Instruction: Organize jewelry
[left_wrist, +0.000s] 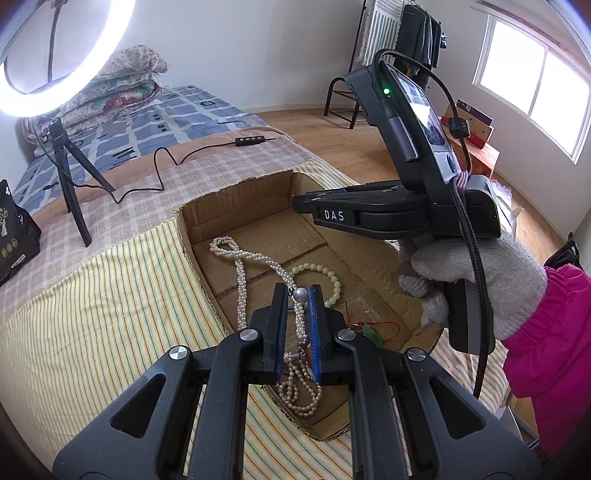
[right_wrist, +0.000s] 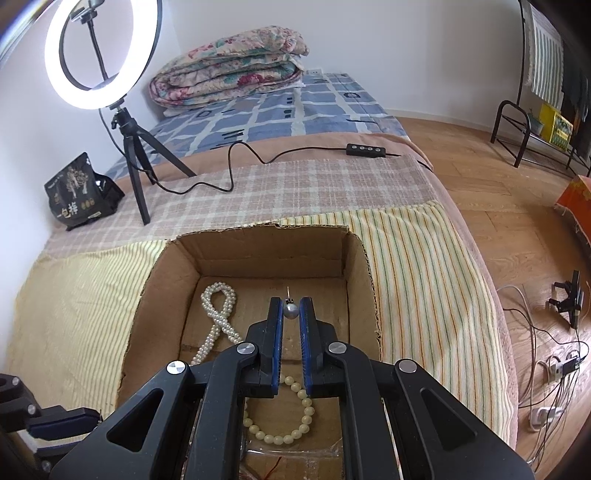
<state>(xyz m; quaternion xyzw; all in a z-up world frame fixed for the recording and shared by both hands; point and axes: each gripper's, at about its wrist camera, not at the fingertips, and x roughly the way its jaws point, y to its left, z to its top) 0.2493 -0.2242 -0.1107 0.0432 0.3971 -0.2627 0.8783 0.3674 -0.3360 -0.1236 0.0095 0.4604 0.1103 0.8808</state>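
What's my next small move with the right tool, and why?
Probably lower the right tool toward the bare far floor of the cardboard box before opening: it seems to pinch the grey pearl pin above the floor, clear of pearl necklace and bead bracelet.

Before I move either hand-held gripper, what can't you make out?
1. Left wrist view: whether the left hand-held gripper pinches the grey bead; its fingers cover part of the pearl necklace.
2. Left wrist view: the red-and-green item in the cardboard box, small, half behind a finger.
3. Right wrist view: the right hand-held gripper, shut on a grey pearl pin, hides part of the pale bead bracelet.
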